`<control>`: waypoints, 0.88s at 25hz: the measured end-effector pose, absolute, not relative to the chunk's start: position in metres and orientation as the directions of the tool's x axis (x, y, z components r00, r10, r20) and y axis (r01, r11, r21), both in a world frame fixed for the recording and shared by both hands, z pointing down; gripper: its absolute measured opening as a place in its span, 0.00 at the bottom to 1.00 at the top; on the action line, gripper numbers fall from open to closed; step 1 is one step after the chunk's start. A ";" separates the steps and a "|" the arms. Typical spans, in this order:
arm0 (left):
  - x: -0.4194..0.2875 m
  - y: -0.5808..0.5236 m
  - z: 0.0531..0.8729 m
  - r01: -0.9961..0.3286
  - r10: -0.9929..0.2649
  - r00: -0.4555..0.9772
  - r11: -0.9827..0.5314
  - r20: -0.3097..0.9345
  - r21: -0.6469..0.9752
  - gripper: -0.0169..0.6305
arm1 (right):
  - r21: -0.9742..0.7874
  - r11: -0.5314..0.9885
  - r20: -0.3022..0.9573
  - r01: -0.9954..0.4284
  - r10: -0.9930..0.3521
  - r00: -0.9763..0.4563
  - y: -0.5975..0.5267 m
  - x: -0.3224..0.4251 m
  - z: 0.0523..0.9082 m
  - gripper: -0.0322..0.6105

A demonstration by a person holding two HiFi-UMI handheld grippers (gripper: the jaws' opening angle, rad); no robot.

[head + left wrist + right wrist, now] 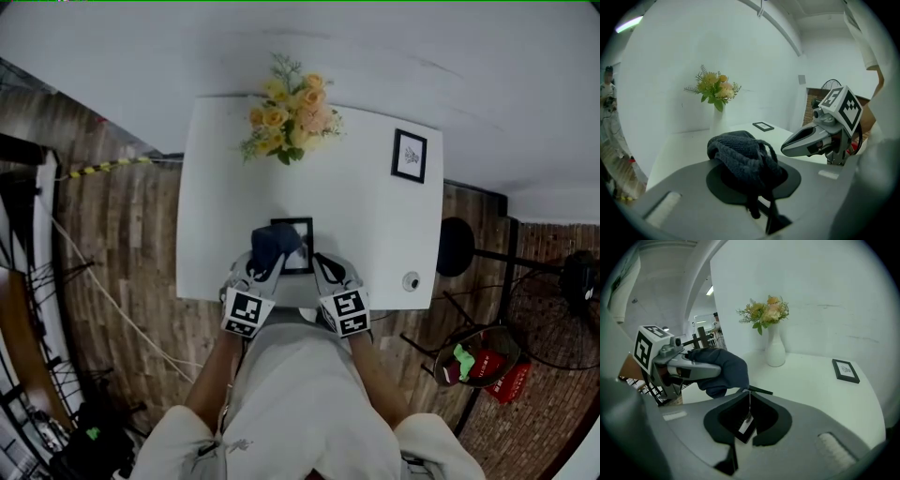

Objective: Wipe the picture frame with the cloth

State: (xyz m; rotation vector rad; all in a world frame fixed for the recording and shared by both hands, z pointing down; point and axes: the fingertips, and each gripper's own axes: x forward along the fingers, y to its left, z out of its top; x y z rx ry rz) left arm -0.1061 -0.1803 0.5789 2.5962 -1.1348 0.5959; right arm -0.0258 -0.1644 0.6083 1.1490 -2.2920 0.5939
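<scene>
White table [375,234] bears a vase of flowers [776,350], framed picture [409,156], small round object [411,281].

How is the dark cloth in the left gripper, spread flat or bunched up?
Bunched up. The cloth is a crumpled dark lump with loose folds hanging down, not a flat sheet.

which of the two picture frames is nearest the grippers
The near frame, partly under the cloth; the other frame lies far right.

White shirt [300,403]; grey left gripper [255,272], right gripper [323,269] — black-white marker cubes [247,311].
</scene>
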 end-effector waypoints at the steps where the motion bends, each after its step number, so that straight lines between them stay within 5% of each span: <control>1: -0.105 -0.181 0.580 -0.740 -0.640 0.616 -0.670 0.459 0.059 0.16 | -0.157 0.544 0.617 -0.825 -0.598 -0.512 -0.163 -0.024 0.612 0.07; 22: -0.049 -0.206 0.603 -0.647 -0.559 0.677 -0.762 0.479 0.025 0.16 | -0.215 0.557 0.696 -0.803 -0.489 -0.525 -0.156 -0.025 0.671 0.16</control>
